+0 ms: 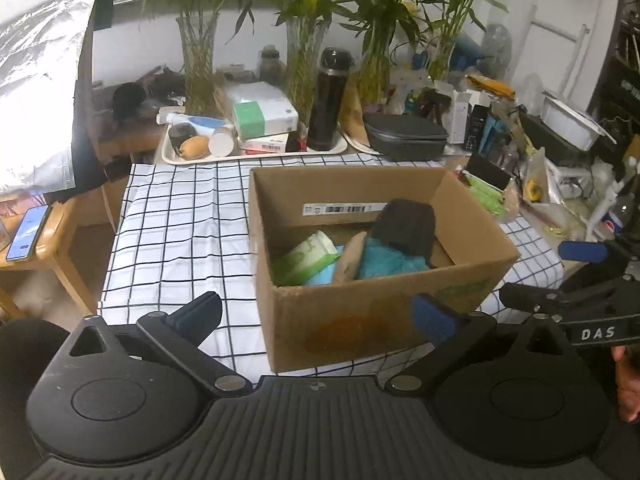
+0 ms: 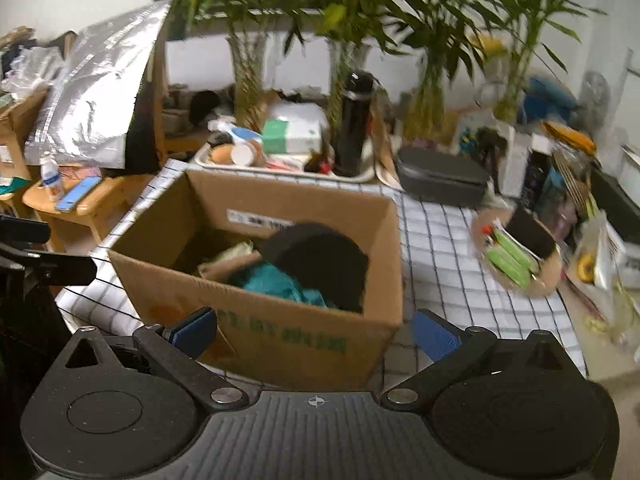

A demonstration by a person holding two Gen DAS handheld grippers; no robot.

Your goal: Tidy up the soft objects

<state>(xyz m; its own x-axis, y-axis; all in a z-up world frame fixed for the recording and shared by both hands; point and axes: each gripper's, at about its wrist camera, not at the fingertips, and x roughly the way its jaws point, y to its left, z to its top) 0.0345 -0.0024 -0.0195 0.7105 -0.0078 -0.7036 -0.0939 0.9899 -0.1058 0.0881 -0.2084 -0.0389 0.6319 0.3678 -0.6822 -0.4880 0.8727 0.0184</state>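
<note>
My left claw (image 1: 320, 316) and right claw (image 2: 316, 330) both hang spread and empty; the cardboard box (image 1: 360, 312) of soft objects sits straight ahead, nearest my left.

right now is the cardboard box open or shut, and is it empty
Open and not empty. The cardboard box has no flaps over its top, and a black soft item, a teal cloth and a green pack lie inside.
</note>
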